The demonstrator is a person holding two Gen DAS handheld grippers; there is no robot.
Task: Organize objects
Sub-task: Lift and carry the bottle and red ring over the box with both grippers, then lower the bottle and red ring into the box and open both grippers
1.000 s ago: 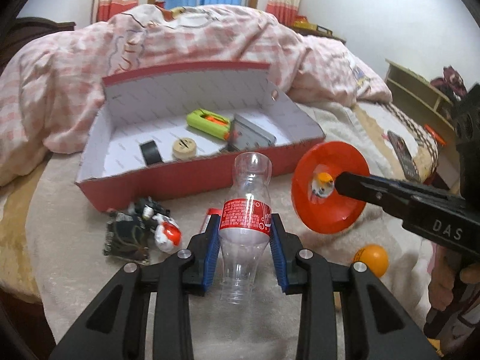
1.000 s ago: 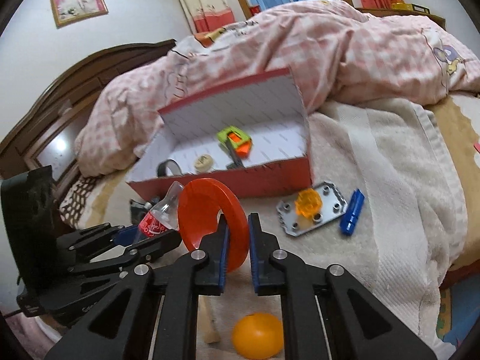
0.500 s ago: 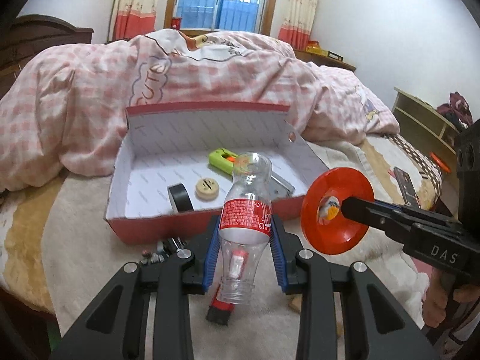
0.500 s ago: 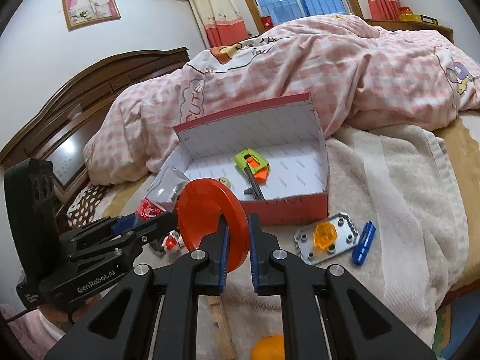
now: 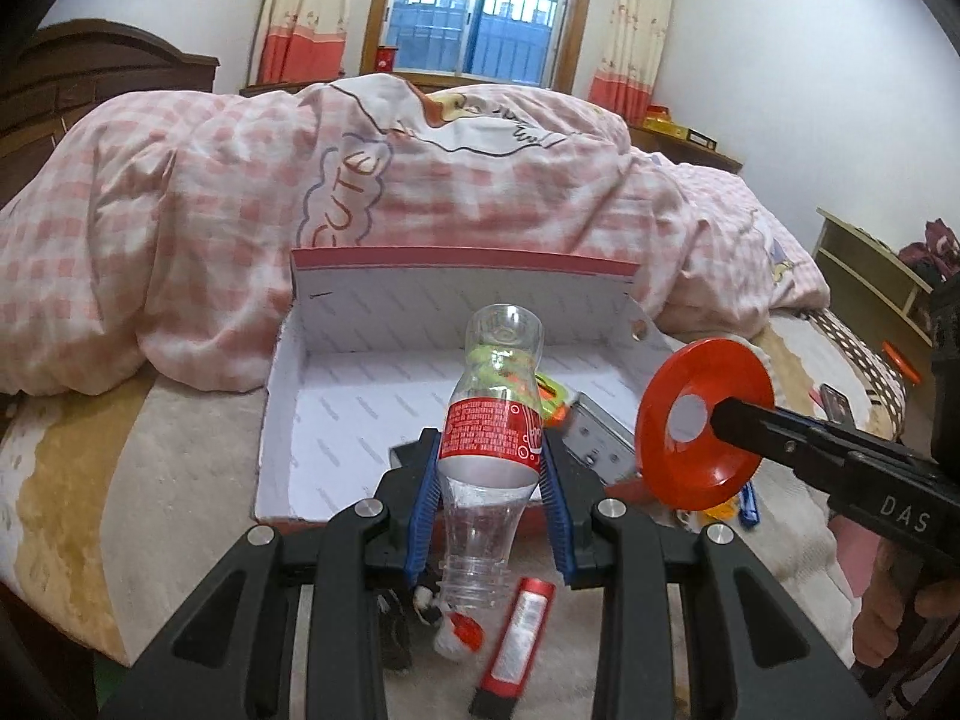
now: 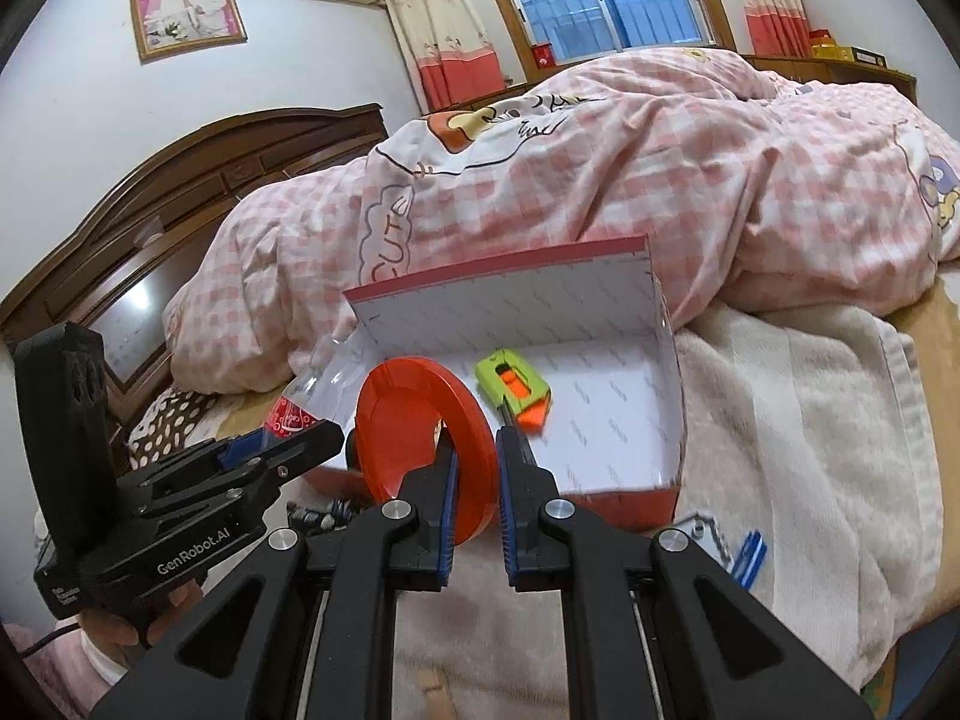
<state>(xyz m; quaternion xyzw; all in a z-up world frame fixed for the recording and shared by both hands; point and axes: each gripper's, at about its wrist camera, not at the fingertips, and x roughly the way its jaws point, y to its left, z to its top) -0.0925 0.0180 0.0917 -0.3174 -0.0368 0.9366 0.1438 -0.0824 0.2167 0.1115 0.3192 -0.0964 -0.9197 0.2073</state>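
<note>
Left gripper (image 5: 489,498) is clamping a clear plastic bottle with red label (image 5: 493,438), bottom center of the left wrist view, over the near edge of the red-and-white cardboard box (image 5: 360,420). Right gripper (image 6: 477,474) is pinching the rim of an orange-red plastic ring disc (image 6: 420,438) at center frame, in front of the box.

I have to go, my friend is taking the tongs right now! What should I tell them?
Left tongs: shut on the clear bottle, upside down, held above the near edge of the red box.
Right tongs: shut on the rim of the red ring, also held up by the box.
Done: the green and orange cutter and a grey metal piece lie in the box.
Left: drop the bottle and ring in, then gather the red tube, the small red and white toy and the blue piece from the blanket.
</note>
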